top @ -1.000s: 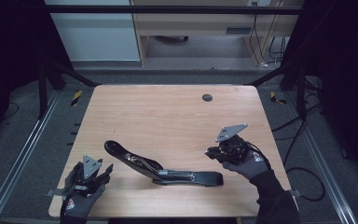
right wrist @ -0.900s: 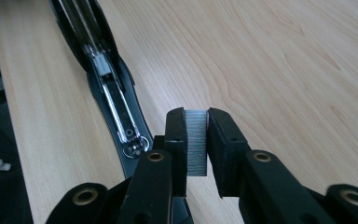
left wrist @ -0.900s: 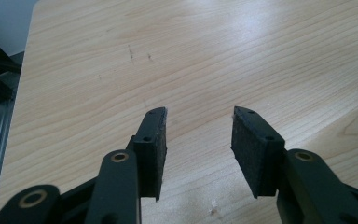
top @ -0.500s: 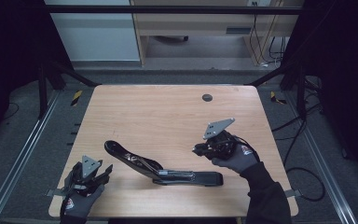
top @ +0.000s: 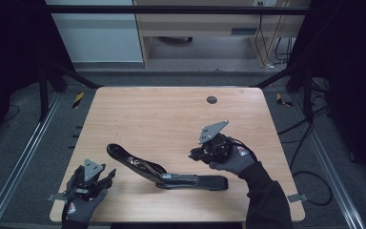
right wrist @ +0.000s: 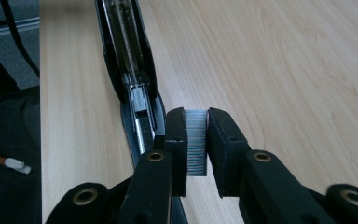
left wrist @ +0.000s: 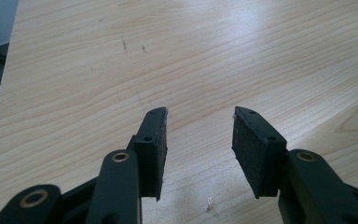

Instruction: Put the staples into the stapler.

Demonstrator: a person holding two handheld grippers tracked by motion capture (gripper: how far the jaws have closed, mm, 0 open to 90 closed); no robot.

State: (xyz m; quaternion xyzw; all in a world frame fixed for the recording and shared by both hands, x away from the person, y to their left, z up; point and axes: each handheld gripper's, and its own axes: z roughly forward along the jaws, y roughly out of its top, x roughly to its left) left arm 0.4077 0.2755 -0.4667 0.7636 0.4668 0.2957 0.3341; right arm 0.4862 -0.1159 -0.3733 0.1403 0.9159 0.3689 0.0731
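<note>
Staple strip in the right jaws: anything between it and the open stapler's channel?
Nothing visible. In the right gripper view the staple strip sits clamped in the right gripper, with the open stapler just beyond; its channel looks bare, though the jaws hide its near end. The left gripper is open, off to the side.

Blk stapler (top: 171,174), silver staple strip (right wrist: 196,140), light wood table (top: 162,114).

Looked like a lab or recording workshop: pale wooden desk (top: 171,119) boxed in by a black metal frame (top: 47,86), dark drapes at both sides, loose cables (top: 271,33) across grey carpet, plain cabinets (top: 195,28) behind.
</note>
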